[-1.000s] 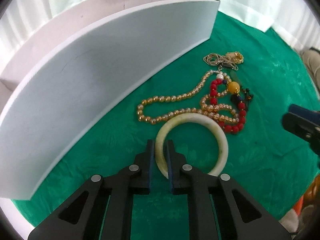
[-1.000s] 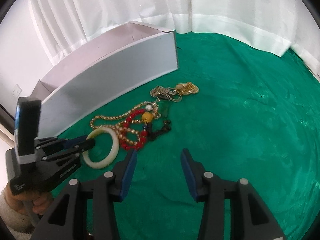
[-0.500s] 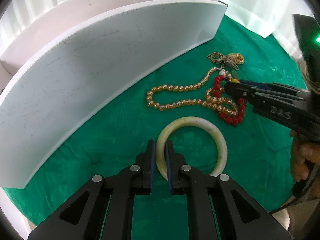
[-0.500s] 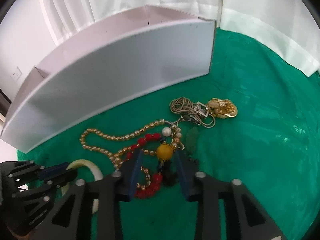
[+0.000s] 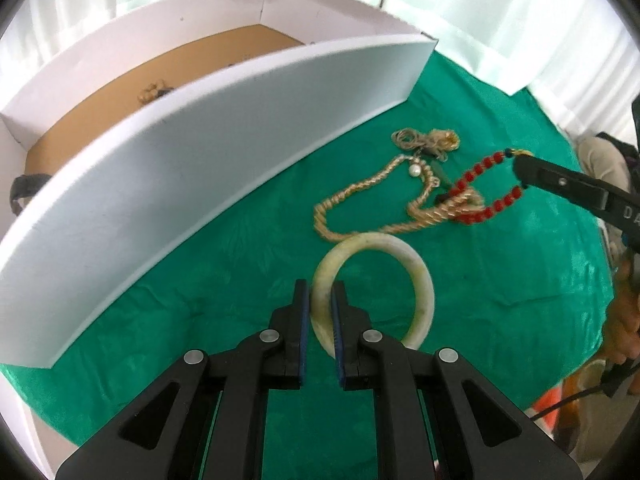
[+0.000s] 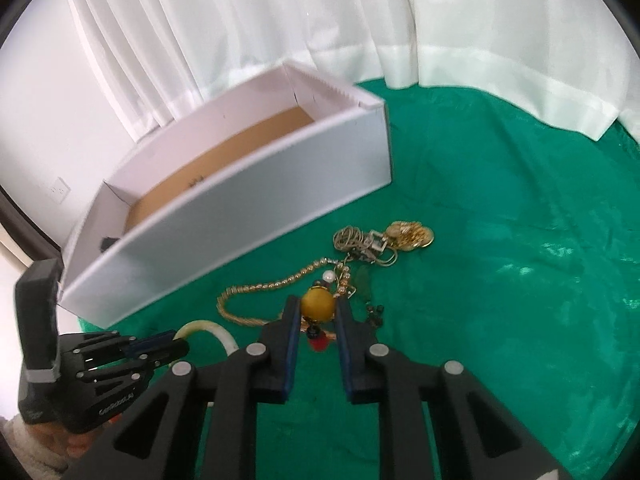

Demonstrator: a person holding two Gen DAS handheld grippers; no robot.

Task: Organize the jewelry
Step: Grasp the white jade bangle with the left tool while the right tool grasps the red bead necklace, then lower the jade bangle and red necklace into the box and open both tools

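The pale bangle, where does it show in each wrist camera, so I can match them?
Left wrist: pale bangle centre-low, pinched in the left claw.
Right wrist: only an arc shows, lower left.
Shared landmark: white box behind.

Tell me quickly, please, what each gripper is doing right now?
Left gripper: shut on the bangle.
Right gripper: shut on the red bracelet's yellow bead.

White box wall (image 5: 208, 152) probably beside bangle (image 5: 416, 276)
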